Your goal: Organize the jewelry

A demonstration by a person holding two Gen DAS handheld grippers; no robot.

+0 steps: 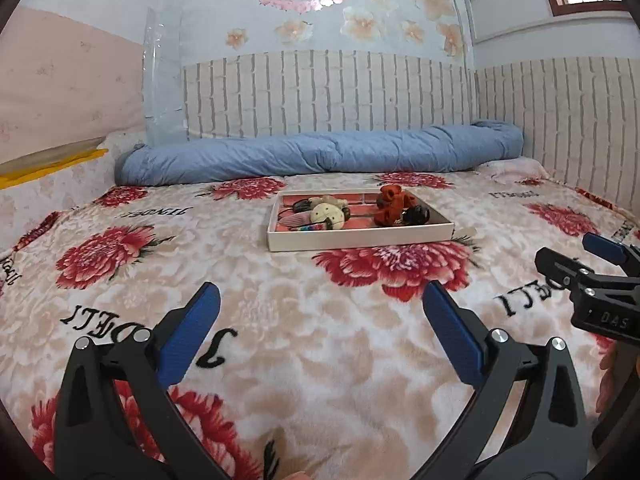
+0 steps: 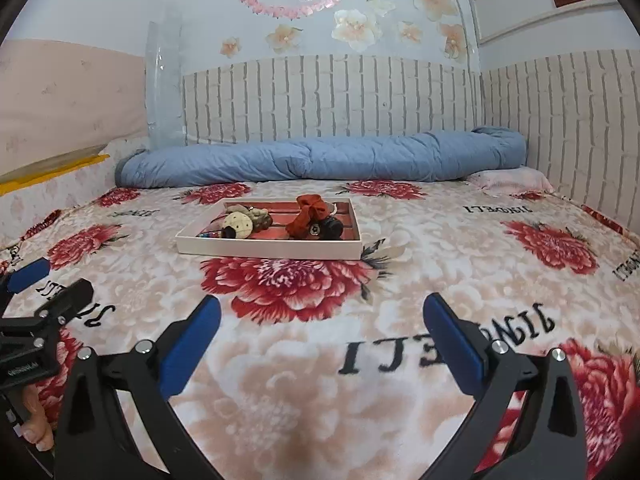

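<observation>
Left gripper [image 1: 320, 300]: black plastic arms showing triangular cutouts, silver round screw heads sitting at pivots, blue textured pads [image 1: 192, 332] lining fingers. Right gripper [image 2: 320, 312]: matching black frame, blue pads [image 2: 452, 344], silver screws; white lettering "DAS" showing on its body in left wrist view.

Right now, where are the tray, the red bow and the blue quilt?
tray [image 2: 272, 249]: right wrist view, front wall.
red bow [image 2: 310, 210]: right wrist view, middle of the bow.
blue quilt [image 1: 320, 154]: left wrist view, middle of the roll.
</observation>
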